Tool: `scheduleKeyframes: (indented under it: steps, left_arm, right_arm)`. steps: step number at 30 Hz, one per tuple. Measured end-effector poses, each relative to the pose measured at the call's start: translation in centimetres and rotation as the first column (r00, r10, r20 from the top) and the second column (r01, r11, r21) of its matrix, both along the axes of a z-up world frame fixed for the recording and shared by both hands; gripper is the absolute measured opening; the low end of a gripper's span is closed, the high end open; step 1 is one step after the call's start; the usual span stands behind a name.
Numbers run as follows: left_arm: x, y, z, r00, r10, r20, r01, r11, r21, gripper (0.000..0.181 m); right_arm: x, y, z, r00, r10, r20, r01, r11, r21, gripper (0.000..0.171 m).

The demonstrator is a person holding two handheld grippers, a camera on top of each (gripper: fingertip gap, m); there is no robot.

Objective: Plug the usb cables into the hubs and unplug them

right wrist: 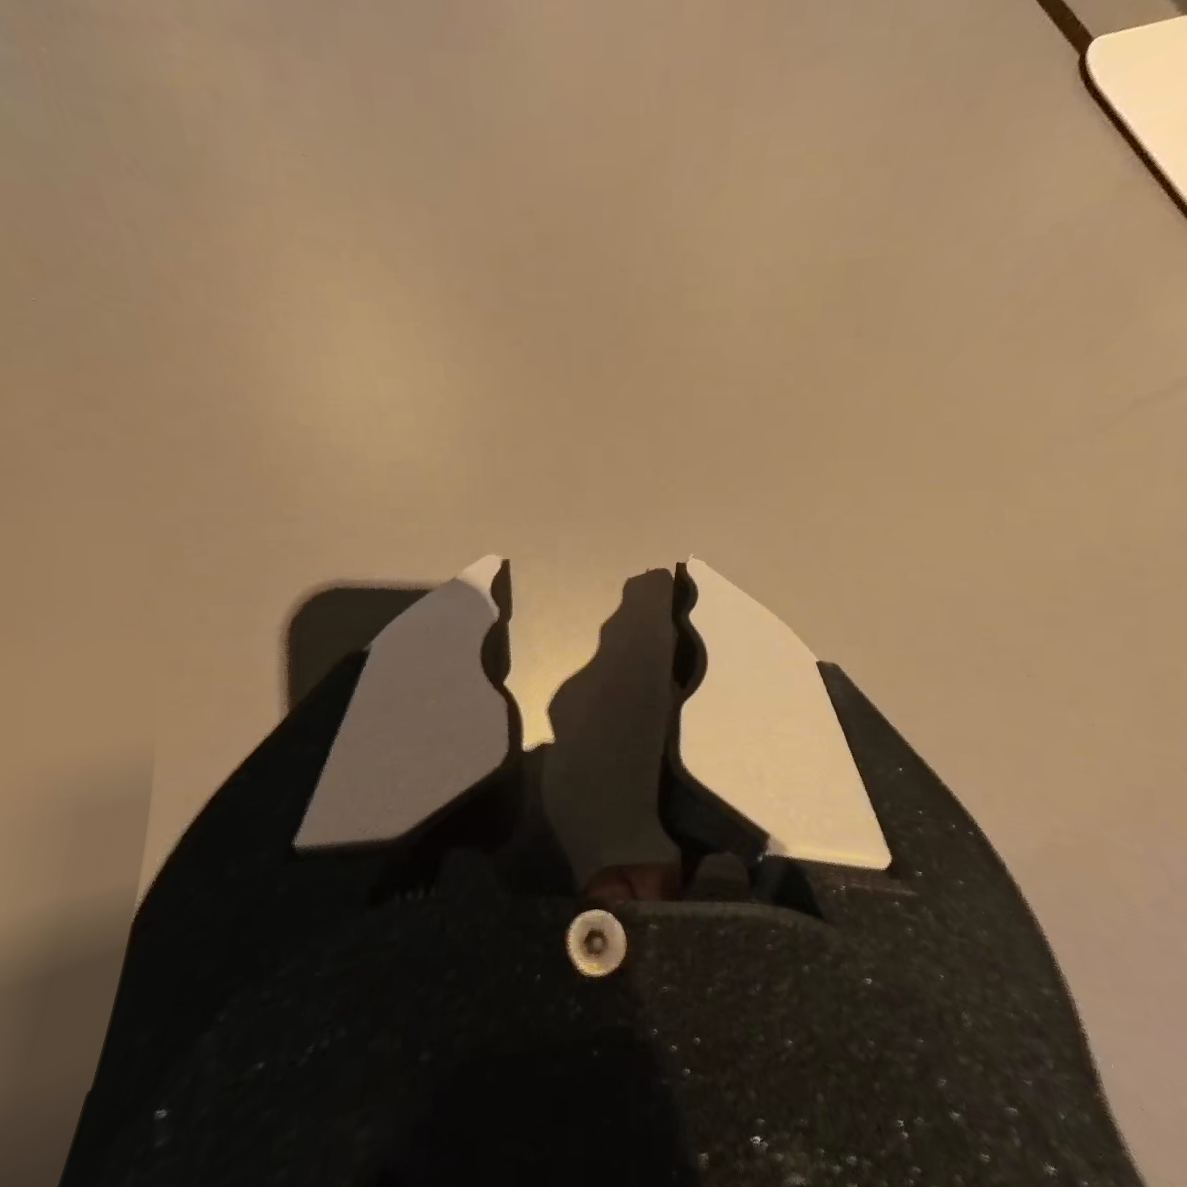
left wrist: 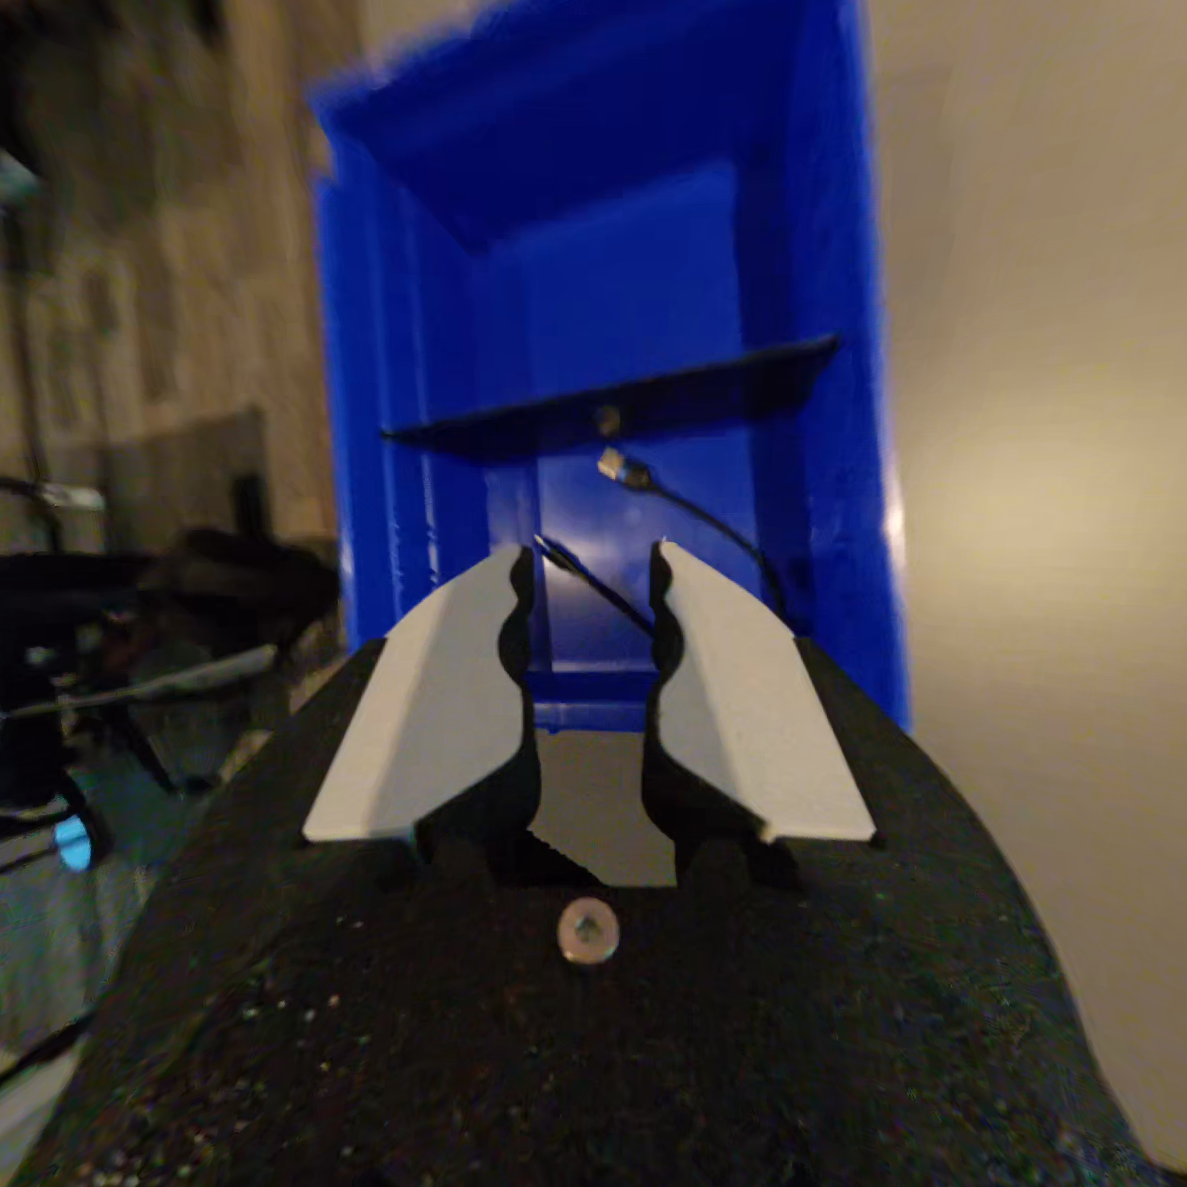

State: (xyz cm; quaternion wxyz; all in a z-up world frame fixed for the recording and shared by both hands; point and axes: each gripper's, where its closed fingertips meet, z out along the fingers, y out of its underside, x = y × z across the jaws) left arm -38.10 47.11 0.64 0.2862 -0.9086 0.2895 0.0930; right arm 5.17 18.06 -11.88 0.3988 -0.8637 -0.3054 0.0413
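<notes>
In the left wrist view a blue plastic bin (left wrist: 449,385) stands on the table with a black divider (left wrist: 642,398) across it. In the near compartment lies a thin black USB cable (left wrist: 713,520) with a silver plug (left wrist: 616,464) near the divider. Another black cable end (left wrist: 578,571) shows between my fingers. My left gripper (left wrist: 592,546) is open and empty, just at the bin's near edge. My right gripper (right wrist: 591,562) is open and empty, just above the bare beige table (right wrist: 578,257). No hub shows in either view.
To the left of the bin, off the table, stand dark blurred equipment and cables (left wrist: 128,610). A white board or tray corner (right wrist: 1143,96) lies at the table's far right in the right wrist view.
</notes>
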Motion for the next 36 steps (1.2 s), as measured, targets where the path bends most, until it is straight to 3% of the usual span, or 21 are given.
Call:
scheduleKeyframes:
  steps: [4, 9, 11, 15, 21, 24, 27, 31, 36]
  left_arm:
    - [-3.0, 0.6, -6.9, 0.997, 0.06, -0.041, -0.068, 0.965, -0.253, 0.035]
    - [-4.4, 0.9, -11.9, 0.992, 0.116, -0.043, -0.124, 0.925, -0.359, 0.035]
    - [-4.4, 1.0, -12.9, 0.992, 0.12, -0.042, -0.127, 0.92, -0.371, 0.034]
    - [-4.5, 1.2, -13.1, 0.991, 0.132, -0.027, -0.133, 0.921, -0.365, 0.011]
    - [-5.1, 1.9, -12.9, 0.984, 0.176, 0.004, -0.166, 0.939, -0.301, 0.004]
    - [-5.2, 3.3, -8.8, 0.977, 0.208, 0.054, -0.202, 0.975, -0.094, 0.004]
    - [-3.3, 3.1, -0.5, 0.984, 0.157, 0.089, -0.171, 0.969, 0.178, 0.003]
    - [1.4, 0.3, 10.8, 0.996, 0.018, 0.089, -0.056, 0.892, 0.449, 0.002]
    - [8.6, -4.3, 18.3, 0.966, -0.231, 0.12, 0.114, 0.789, 0.604, 0.003]
  right_arm:
    - [0.0, 0.0, 0.0, 1.0, 0.002, -0.005, -0.002, 1.0, -0.004, 0.048]
    - [-0.1, 0.0, -0.1, 1.0, 0.009, -0.014, -0.009, 1.0, -0.017, 0.048]
    - [-0.1, 0.0, 0.0, 1.0, 0.008, -0.011, -0.008, 1.0, -0.01, 0.048]
    - [0.0, 0.0, 0.1, 1.0, 0.003, 0.0, -0.003, 1.0, 0.008, 0.048]
    - [0.0, 0.0, 0.3, 1.0, 0.006, 0.013, -0.006, 0.999, 0.031, 0.047]
    - [-0.1, -0.1, 0.3, 1.0, 0.01, 0.015, -0.011, 0.999, 0.041, 0.047]
    - [-0.1, 0.0, 0.3, 1.0, 0.013, 0.015, -0.014, 0.999, 0.043, 0.047]
    - [-0.1, 0.1, 0.3, 1.0, 0.003, 0.013, -0.004, 0.999, 0.042, 0.047]
    - [0.0, 0.0, 0.5, 1.0, 0.003, 0.029, -0.005, 0.997, 0.073, 0.046]
